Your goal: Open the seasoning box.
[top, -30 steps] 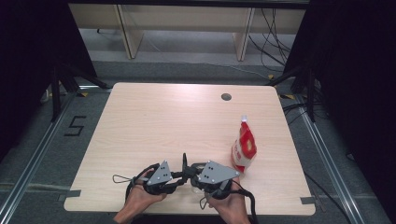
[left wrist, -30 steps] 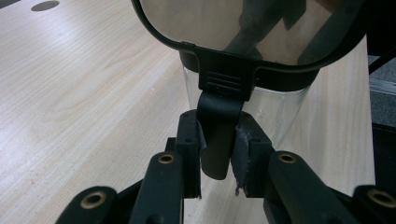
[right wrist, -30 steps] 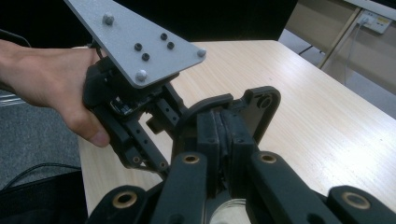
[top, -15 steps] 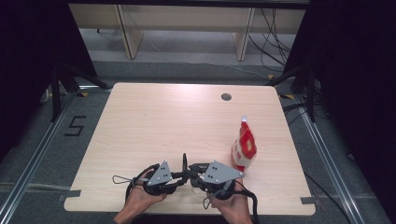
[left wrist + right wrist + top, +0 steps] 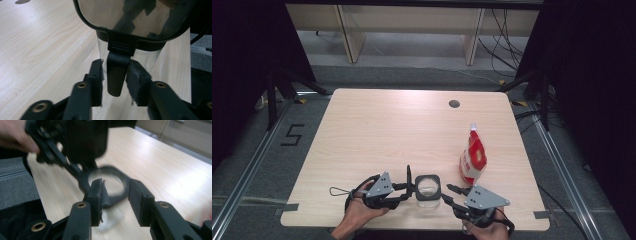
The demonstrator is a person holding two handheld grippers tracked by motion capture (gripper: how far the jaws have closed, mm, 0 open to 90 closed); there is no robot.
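A clear container [image 5: 428,189] with a black-rimmed lid stands near the table's front edge, between the two grippers. My left gripper [image 5: 410,187] points at its left side. In the left gripper view the jaws stand narrowly apart around the lid's black latch tab [image 5: 116,75], the right pad brushing it. My right gripper [image 5: 448,192] sits just right of the container, a little clear of it. In the blurred right gripper view its jaws are open toward the lid rim [image 5: 110,178], with the left gripper beyond. A red and white bag [image 5: 473,157] stands upright to the right.
The light wooden table [image 5: 387,130] has a round cable hole [image 5: 454,104] at the back right. The front edge lies just below both hands. Dark curtains flank the table and shelving stands behind it.
The right gripper has drawn back to the right, so the container now shows between the two grippers. The left gripper and the bag have stayed put.
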